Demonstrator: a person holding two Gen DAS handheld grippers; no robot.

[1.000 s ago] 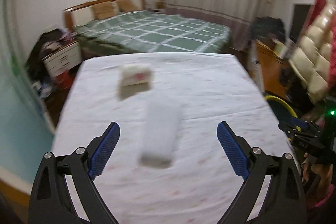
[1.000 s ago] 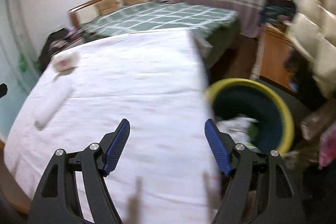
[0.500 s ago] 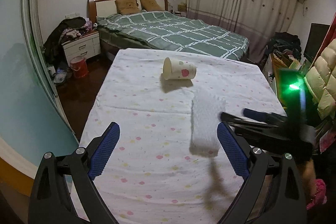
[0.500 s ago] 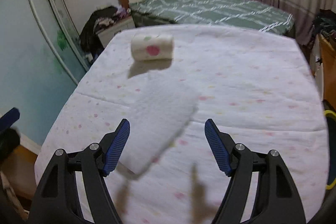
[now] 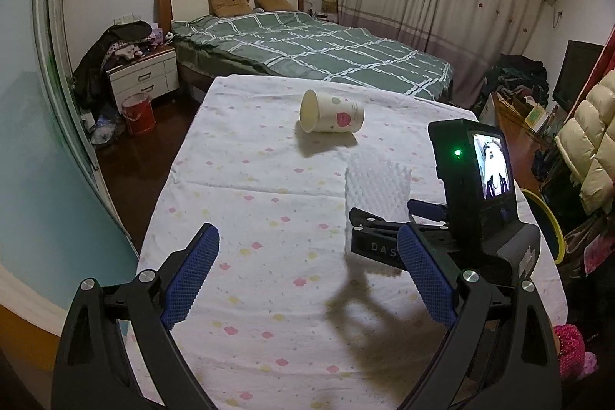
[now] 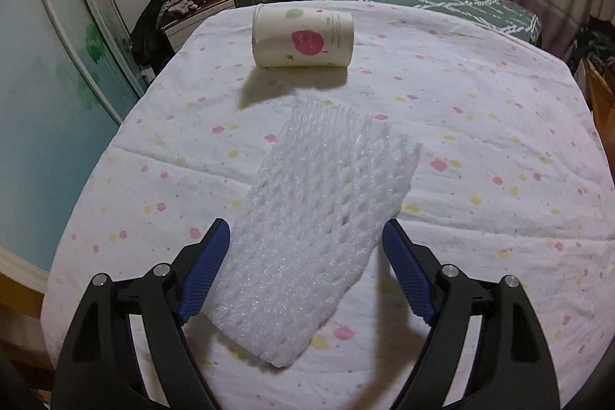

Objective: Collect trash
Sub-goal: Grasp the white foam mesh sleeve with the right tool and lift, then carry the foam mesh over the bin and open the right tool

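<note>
- Right gripper (image 6: 305,268): black frame, blue ribbed pads, jaws spread wide, nothing gripped. The pads sit either side of the near half of the white foam-mesh fruit sleeve (image 6: 319,229), a flattened netted tube lying flat on the cloth. Cannot tell whether the pads touch the foam; no pinch or buckling shows.
- Left gripper (image 5: 307,275): same build, jaws also wide and empty, above the cloth, to the left of the right gripper and behind it. It sees the right gripper's body, with its small lit screen and green lamp, standing over the sleeve.
- Surface: table under a white cloth with small pink and yellow flower print (image 6: 499,125). The sleeve lies near the middle, running diagonally away from the right gripper.
- Beyond the sleeve: white paper cup with a pink leaf print (image 6: 303,37), on its side, mouth to the left, close to the sleeve's far end but apart from it.
- Right of the table, in the left wrist view: yellow rim of a round bin (image 5: 553,229), mostly cut off. Probably where the trash goes.
- Far: a bed with a green checked quilt (image 5: 319,45), then curtains.
- Step in hand, as I judge it: lining up to grasp the sleeve. Cup untouched, so the task is not far along.
- Next move calls for: lower until the pads flank the foam, close gently. The mesh is light and springy, and will squash rather than resist. Grip far enough in that it does not slip, lift clear, carry right to the bin.
</note>
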